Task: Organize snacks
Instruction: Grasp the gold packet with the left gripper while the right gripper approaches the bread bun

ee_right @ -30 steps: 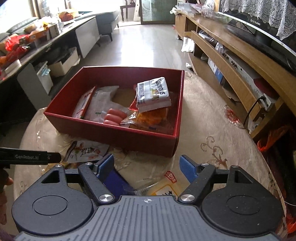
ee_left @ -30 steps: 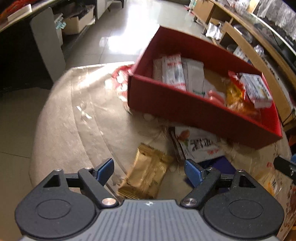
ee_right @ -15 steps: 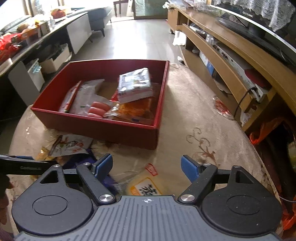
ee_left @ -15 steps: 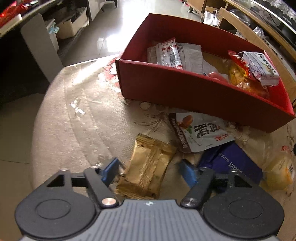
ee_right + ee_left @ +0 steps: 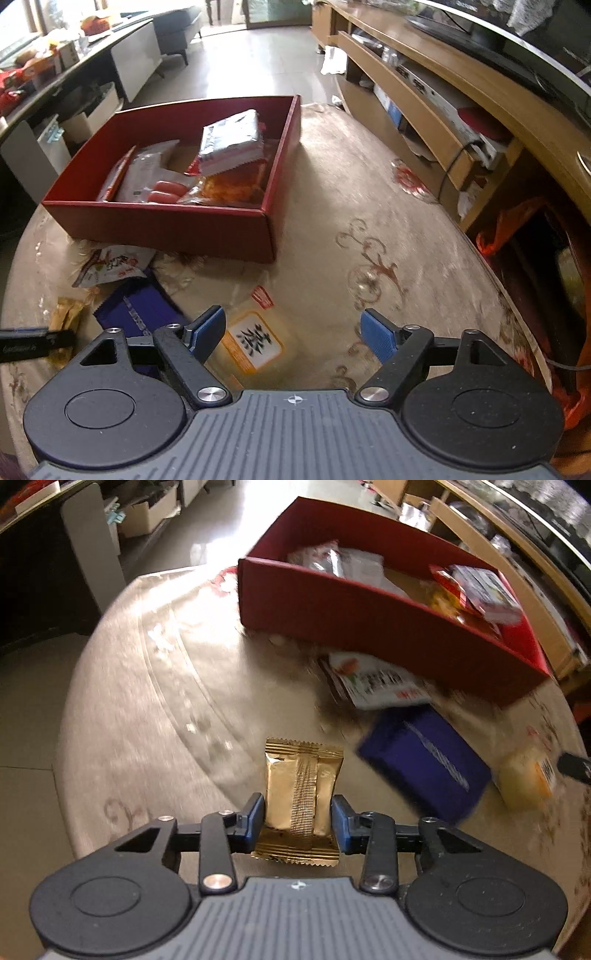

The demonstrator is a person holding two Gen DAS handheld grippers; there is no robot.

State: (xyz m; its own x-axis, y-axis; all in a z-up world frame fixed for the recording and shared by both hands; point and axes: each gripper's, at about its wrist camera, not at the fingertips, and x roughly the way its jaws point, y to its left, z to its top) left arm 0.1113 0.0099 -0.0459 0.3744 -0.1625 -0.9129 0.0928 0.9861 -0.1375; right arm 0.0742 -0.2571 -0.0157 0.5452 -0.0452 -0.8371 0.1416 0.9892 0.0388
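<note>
One change: left hand-held gripper [image 5: 298,818] jaws just closed, now pinching gold snack packet [image 5: 300,794] above tabletop [image 5: 155,686]. Right hand-held gripper [image 5: 293,332] spread over yellow packet [image 5: 255,343]. Next, probably, red box [image 5: 369,627].

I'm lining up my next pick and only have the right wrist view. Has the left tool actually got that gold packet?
Observer: Yes. The left tool has just been closing and is now shut on the gold packet, with a pad on each long side.
Operator: Which face is showing?
Observer: The back, with the seam running down its middle.
Operator: Is the blue packet crowding it?
Observer: No. The blue packet lies to its right, apart from it.
</note>
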